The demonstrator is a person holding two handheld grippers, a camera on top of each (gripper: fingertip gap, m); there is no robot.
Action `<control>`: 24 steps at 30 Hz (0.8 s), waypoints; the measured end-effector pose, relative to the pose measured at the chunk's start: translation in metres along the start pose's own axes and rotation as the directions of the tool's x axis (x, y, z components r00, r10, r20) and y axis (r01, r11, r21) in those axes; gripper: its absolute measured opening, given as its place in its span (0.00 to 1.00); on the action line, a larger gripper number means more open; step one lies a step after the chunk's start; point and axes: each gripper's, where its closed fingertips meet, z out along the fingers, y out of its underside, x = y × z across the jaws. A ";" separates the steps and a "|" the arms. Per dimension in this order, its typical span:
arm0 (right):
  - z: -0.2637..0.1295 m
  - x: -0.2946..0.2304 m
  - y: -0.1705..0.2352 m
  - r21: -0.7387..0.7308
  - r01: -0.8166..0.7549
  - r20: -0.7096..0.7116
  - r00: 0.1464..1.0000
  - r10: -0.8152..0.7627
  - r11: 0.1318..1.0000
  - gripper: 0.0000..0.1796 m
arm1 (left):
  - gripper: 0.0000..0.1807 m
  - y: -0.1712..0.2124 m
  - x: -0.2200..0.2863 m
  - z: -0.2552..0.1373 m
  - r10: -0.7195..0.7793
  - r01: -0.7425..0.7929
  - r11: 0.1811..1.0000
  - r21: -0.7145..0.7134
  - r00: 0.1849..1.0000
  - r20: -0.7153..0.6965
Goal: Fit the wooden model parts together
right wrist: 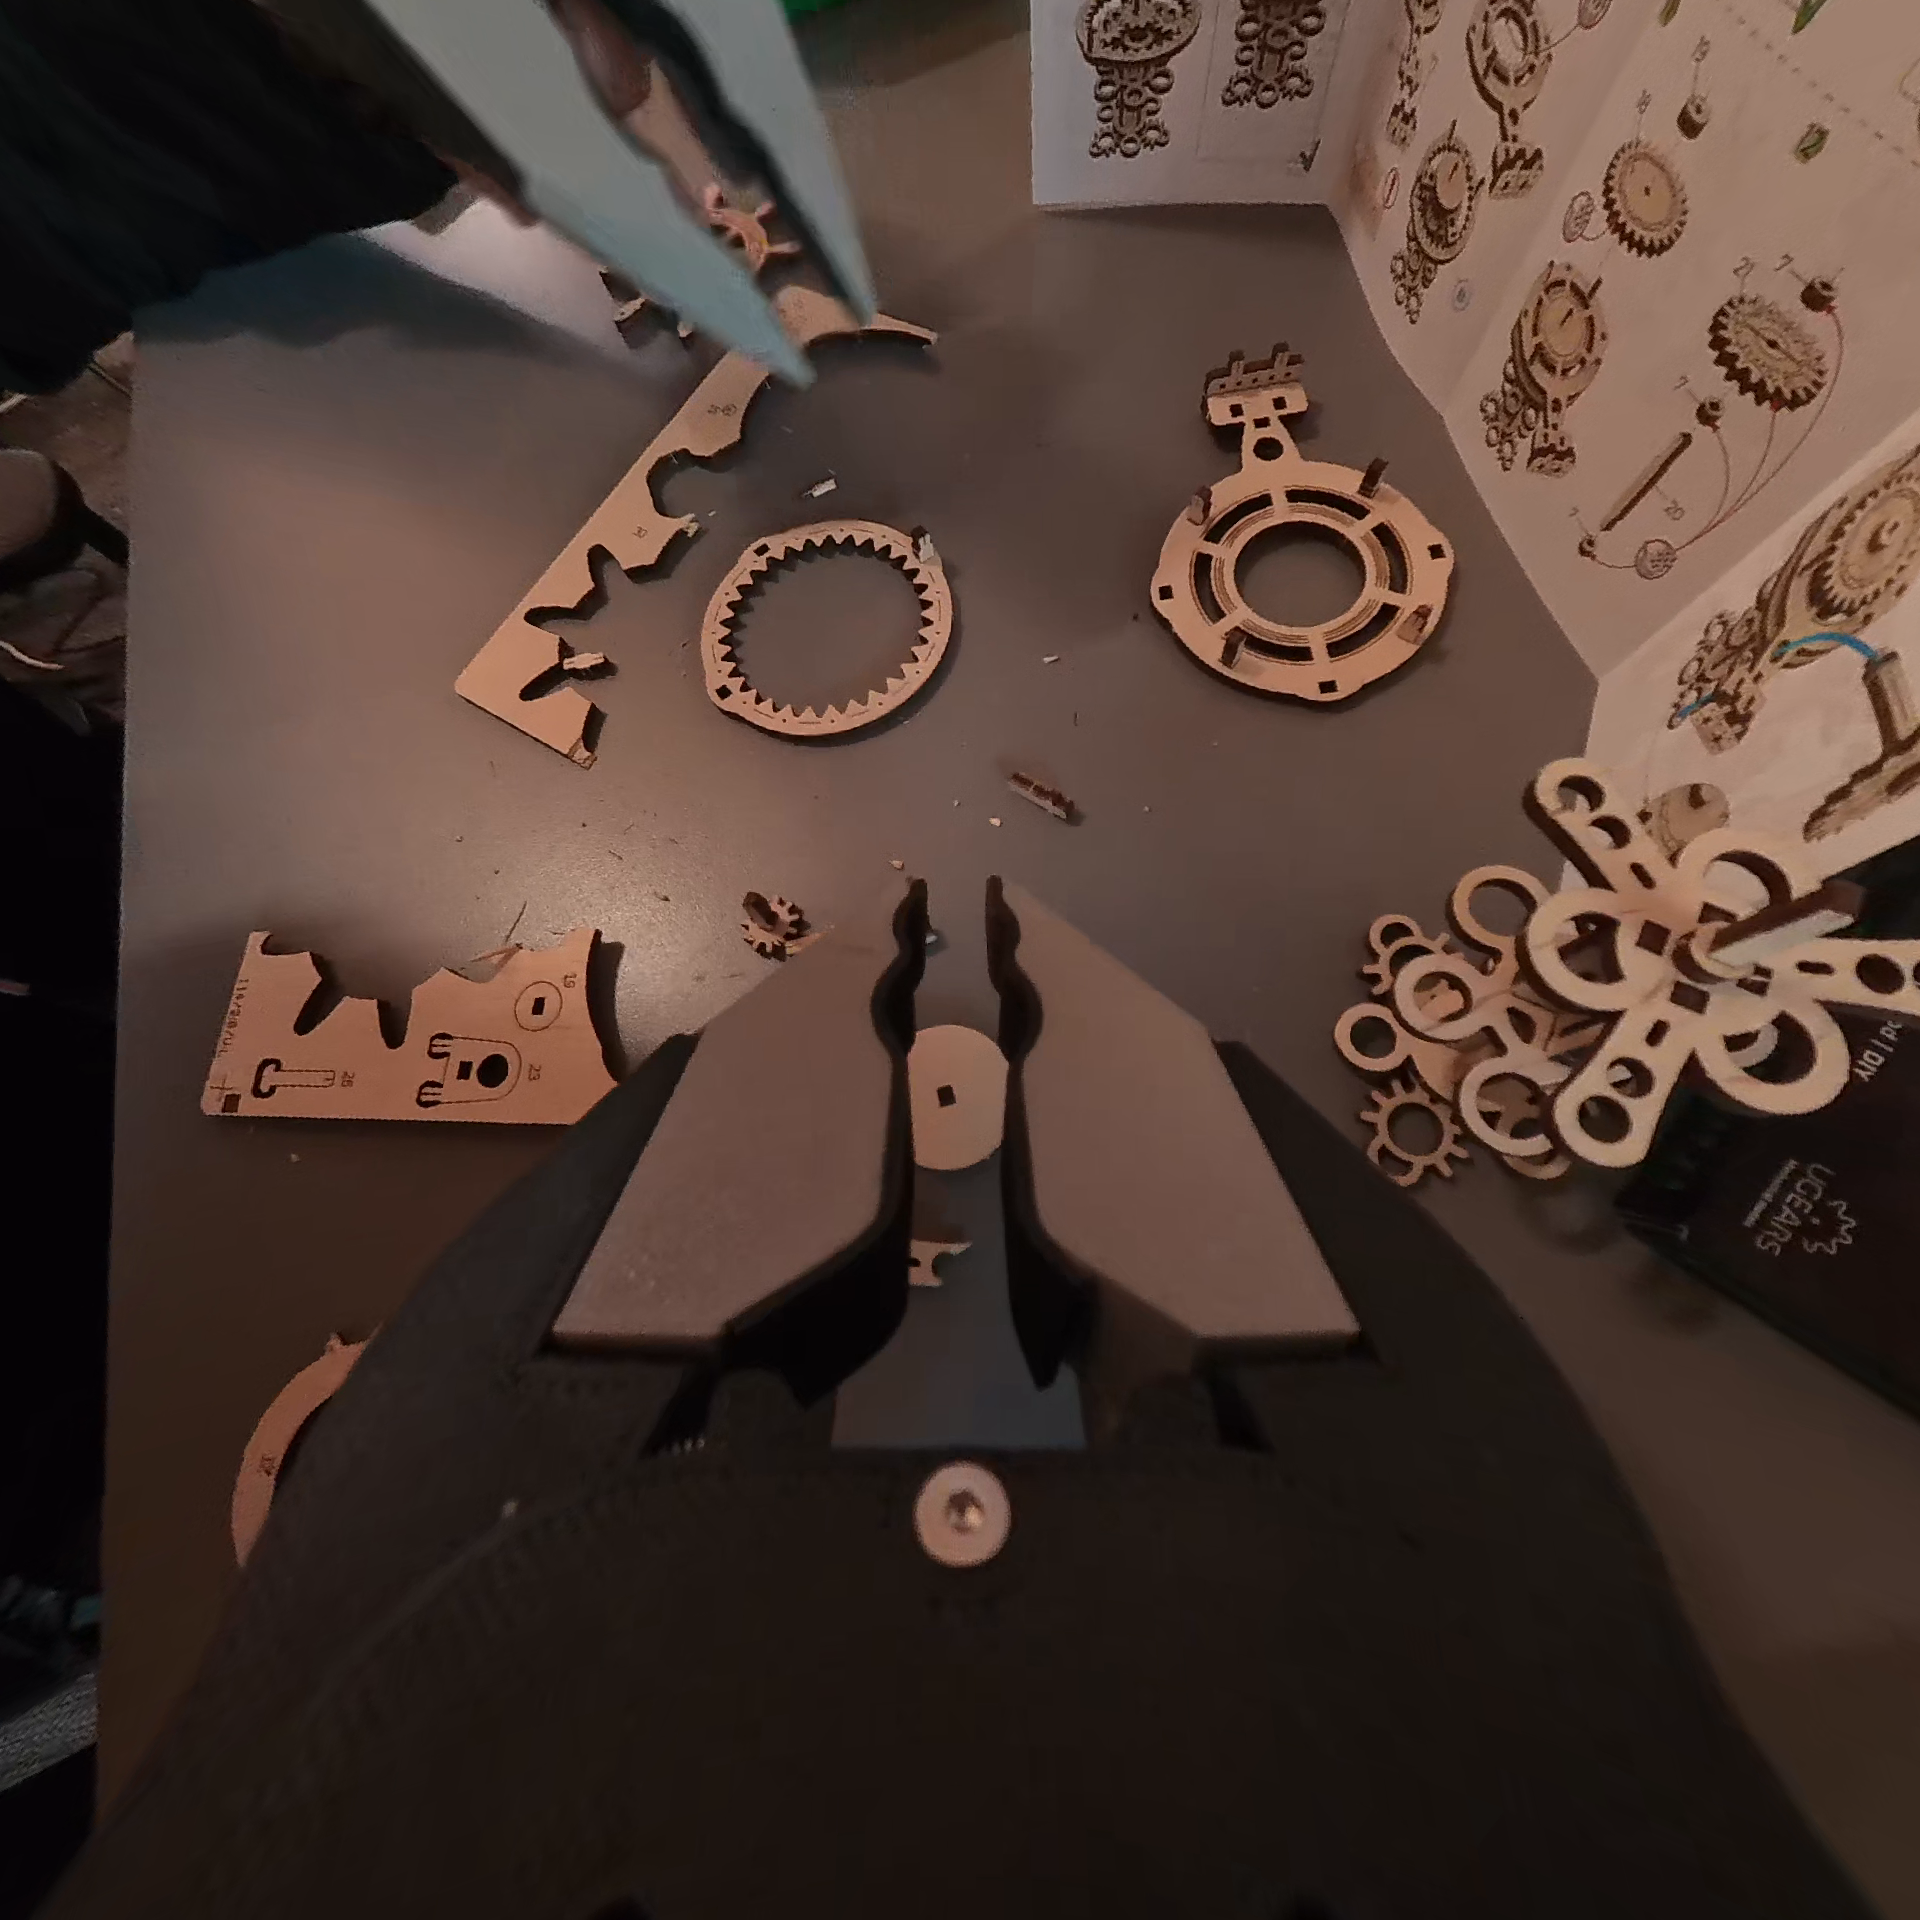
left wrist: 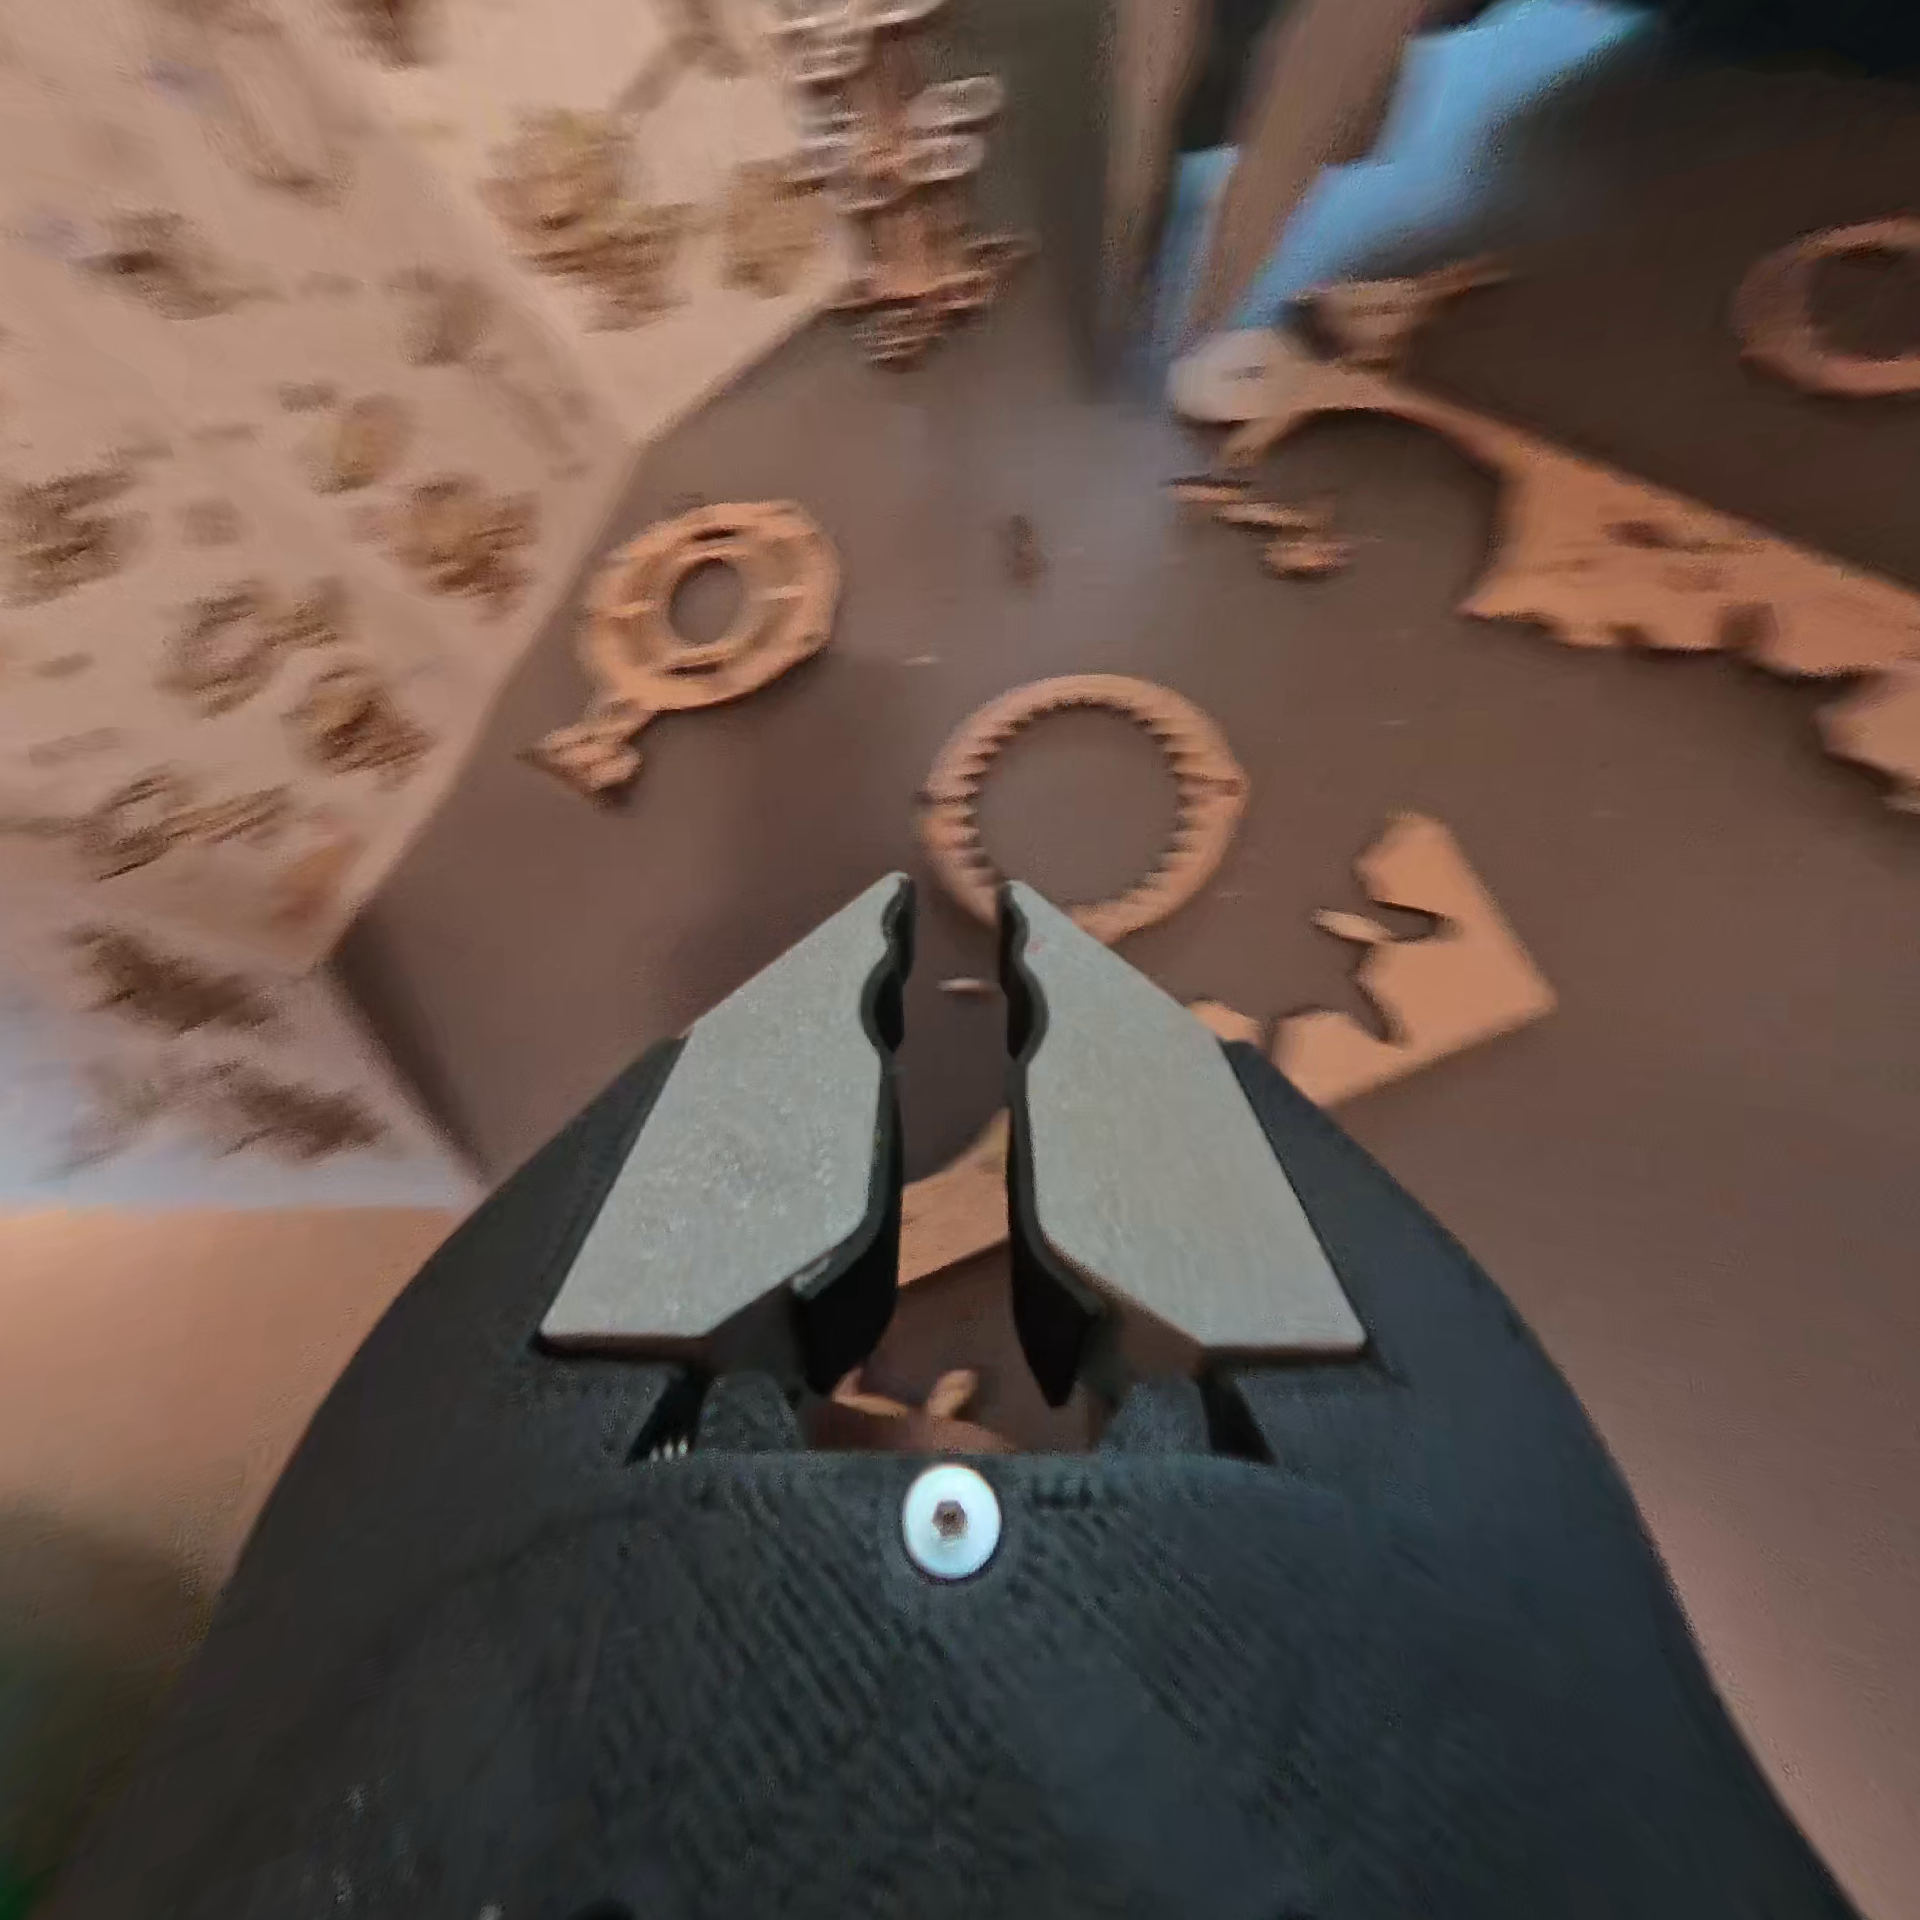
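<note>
One toothed wooden ring point(right wrist: 828, 630) lies flat on the grey table point(right wrist: 312, 468), teeth facing inward. Just right of it lies one slotted round frame point(right wrist: 1301, 577), its stem and long axis pointing away toward the instruction sheet point(right wrist: 1558, 260). Two punched-out offcut boards point(right wrist: 416, 1049) lie to the left. One small disc point(right wrist: 951, 1096) sits on the table below the right gripper point(right wrist: 951, 904), jaws slightly apart, empty. The left gripper point(left wrist: 954, 909) hovers just short of the ring, jaws narrowly apart, holding nothing.
</note>
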 end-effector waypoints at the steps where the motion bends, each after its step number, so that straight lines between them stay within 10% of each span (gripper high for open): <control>1: 0.000 -0.001 -0.001 0.002 0.003 0.001 1.000 -0.003 1.000 0.05 | 0.06 -0.002 0.022 0.000 0.015 -0.015 1.000 0.008 0.994 -0.111; 24: 0.007 -0.023 -0.010 0.011 0.045 0.065 0.997 -0.046 0.999 0.04 | 0.05 0.010 0.069 0.017 0.125 -0.154 0.982 -0.107 0.964 -0.234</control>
